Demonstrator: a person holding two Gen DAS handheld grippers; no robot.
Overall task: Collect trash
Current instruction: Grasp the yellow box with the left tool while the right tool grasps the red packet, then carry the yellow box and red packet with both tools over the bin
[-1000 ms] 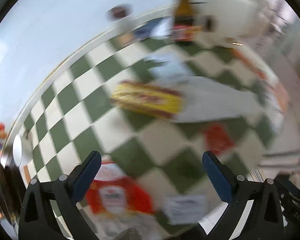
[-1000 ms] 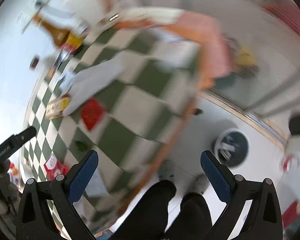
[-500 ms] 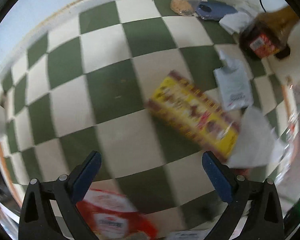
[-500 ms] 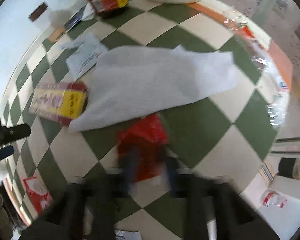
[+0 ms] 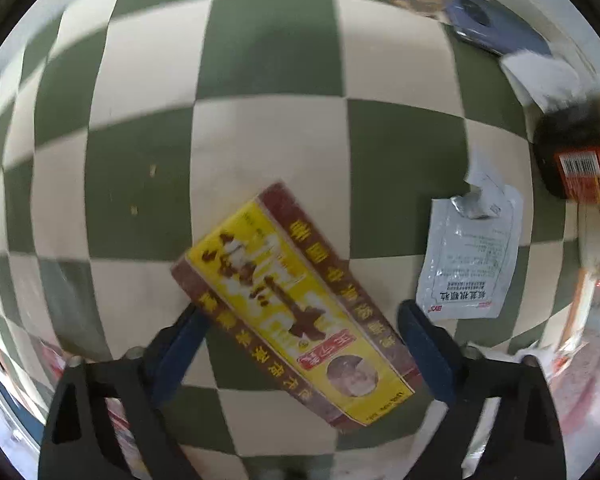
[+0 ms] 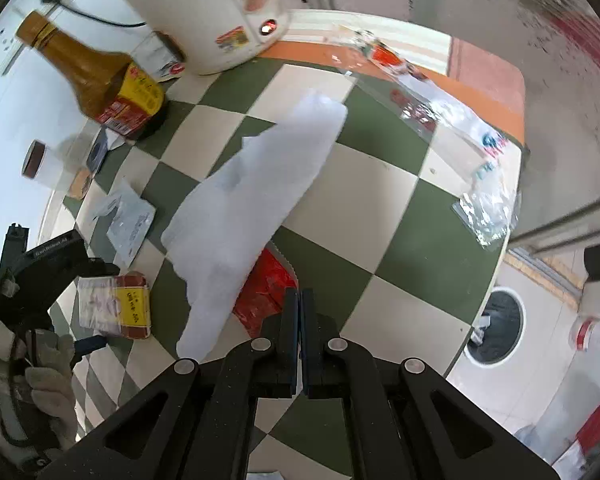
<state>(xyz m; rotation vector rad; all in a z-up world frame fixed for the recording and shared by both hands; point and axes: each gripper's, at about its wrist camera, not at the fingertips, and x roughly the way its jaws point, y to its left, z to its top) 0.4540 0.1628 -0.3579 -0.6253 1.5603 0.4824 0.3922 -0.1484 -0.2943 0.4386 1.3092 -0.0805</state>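
flat on the checked tablecloth point(image 5: 148, 184), a yellow-and-maroon carton point(image 5: 296, 312); likely light, stiff, crushable, best pinched across its narrow sides. left gripper point(image 5: 300, 344) straddling it, closing in, not yet pressing. right gripper point(image 6: 300, 312) pressed together, empty, beside a red wrapper point(image 6: 264, 288).

Left gripper point(image 5: 300, 344) points down, fingers just been closing; right gripper point(image 6: 300, 312) fingers pressed together.
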